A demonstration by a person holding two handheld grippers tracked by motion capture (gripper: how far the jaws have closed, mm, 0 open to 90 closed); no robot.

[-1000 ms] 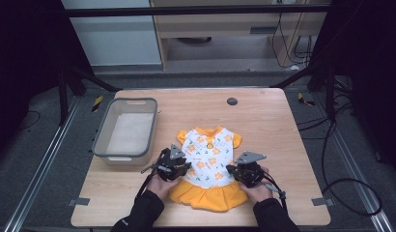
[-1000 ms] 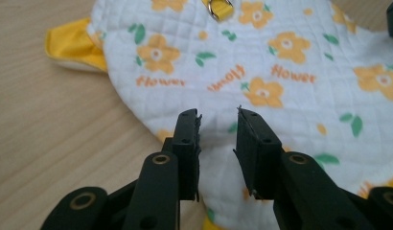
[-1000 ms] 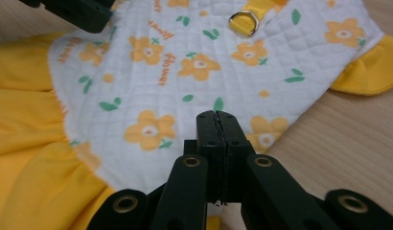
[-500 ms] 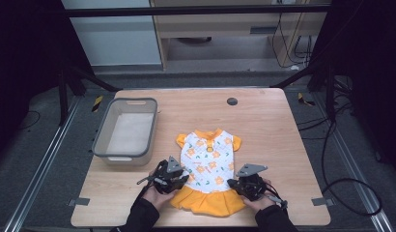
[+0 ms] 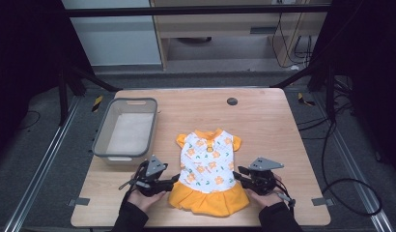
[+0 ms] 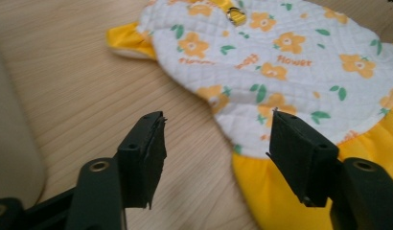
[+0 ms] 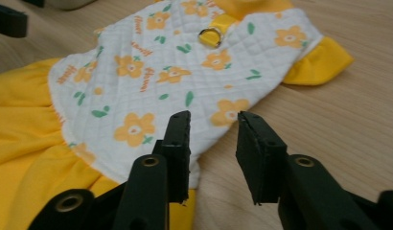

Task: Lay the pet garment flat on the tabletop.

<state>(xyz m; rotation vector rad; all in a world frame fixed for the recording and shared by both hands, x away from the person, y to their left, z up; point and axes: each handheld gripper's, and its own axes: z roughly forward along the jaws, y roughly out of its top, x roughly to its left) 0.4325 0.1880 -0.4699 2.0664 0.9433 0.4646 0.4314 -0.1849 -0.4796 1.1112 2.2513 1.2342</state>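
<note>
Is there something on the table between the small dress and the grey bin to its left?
Nothing visible. Between the dress and the grey bin lies only bare wooden table. The left gripper sits at the skirt's edge, below that path.

Bright, evenly lit table (image 5: pixel 263 125), dark surroundings; soft, slightly blurred close-ups

Dress (image 6: pixel 300 72): hem cut off at 5 o'clock in left gripper view; print lettering (image 7: pixel 139 21) blurred in right gripper view.
</note>
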